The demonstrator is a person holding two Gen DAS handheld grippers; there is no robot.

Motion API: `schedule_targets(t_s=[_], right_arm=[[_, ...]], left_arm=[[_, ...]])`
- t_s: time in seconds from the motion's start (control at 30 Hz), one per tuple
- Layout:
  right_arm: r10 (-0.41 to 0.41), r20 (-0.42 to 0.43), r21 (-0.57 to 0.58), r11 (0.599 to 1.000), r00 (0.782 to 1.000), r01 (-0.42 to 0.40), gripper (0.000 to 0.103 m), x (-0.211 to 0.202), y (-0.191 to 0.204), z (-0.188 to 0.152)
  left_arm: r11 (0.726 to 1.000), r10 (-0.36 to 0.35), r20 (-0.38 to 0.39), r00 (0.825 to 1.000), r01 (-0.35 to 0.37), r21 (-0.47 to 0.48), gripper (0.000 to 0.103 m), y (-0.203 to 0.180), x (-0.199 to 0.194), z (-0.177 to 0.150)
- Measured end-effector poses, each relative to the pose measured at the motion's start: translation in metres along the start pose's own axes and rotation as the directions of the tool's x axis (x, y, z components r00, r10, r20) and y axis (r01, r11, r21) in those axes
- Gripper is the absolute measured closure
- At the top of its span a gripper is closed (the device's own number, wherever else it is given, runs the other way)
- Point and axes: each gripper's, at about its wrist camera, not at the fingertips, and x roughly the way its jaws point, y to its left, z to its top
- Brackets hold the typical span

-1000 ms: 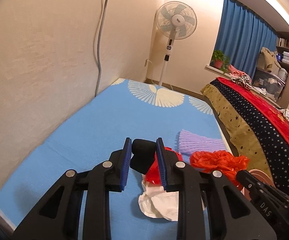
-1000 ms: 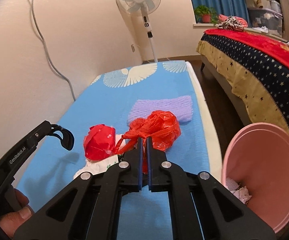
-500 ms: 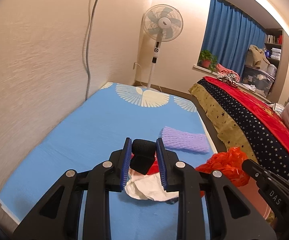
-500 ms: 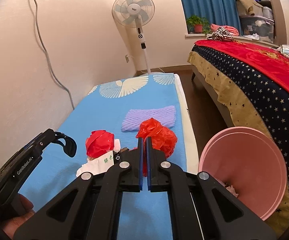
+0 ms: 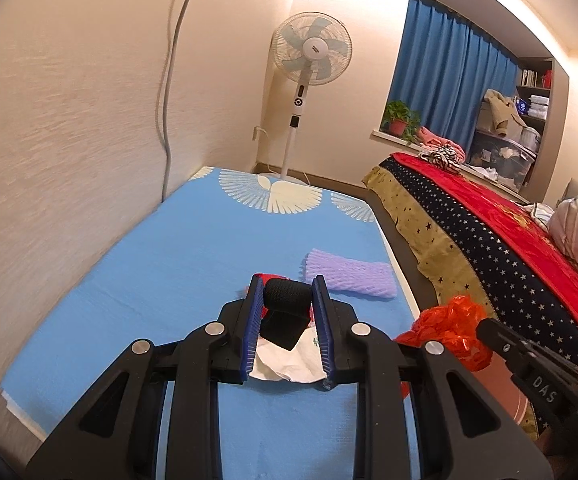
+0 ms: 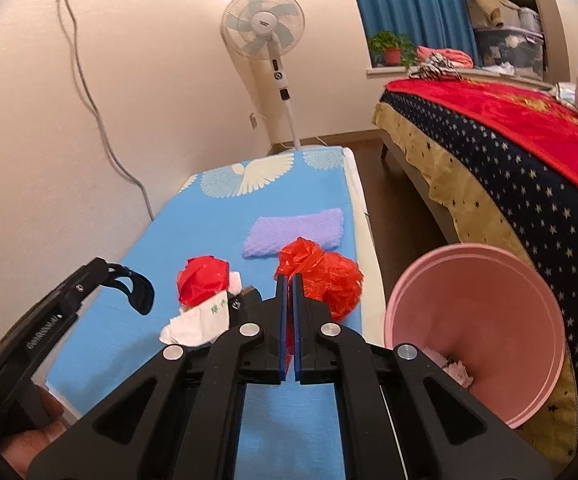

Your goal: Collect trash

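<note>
Both hands have drawn back and up from the blue mattress [image 6: 217, 224]: the right gripper [image 6: 287, 280], clamped on the red bag [image 6: 329, 276], now nears the pink bin [image 6: 473, 320], while the left gripper [image 5: 285, 300] still pinches a black roll [image 5: 287, 294].

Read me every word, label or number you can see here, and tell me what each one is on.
"DAS": right gripper's black body, left wrist view.
Embossed lettering on left gripper's body, right wrist view: not legible.
Green print on white bag: too small.
Fan hub label: blurred.
</note>
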Motion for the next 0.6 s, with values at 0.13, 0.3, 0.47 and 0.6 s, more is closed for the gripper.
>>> schedule_targets(t_s=[0.13,0.3,0.47,0.6], right_arm=[[-0.002,-0.057,0.026,1.0,0.998,0.004,0.099,0.011,-0.011,-0.013],[-0.009,-0.135,0.088,0.996,0.991,0.021,0.091,0.029,-0.03,-0.038],[-0.013,-0.152,0.093,0.995,0.988,0.027,0.057,0.04,-0.031,-0.045],[-0.033,-0.153,0.041,0.998,0.988,0.04,0.047,0.047,-0.024,-0.046]], left_arm=[[1.0,-0.007,-0.007,1.0,0.007,-0.005,0.078,0.002,-0.003,-0.001],[1.0,-0.011,-0.015,1.0,0.011,-0.019,0.078,0.004,-0.002,-0.003],[1.0,-0.019,-0.017,1.0,0.019,-0.022,0.078,0.005,0.001,-0.004],[0.999,-0.018,-0.026,0.999,0.017,-0.027,0.078,0.006,0.005,-0.006]])
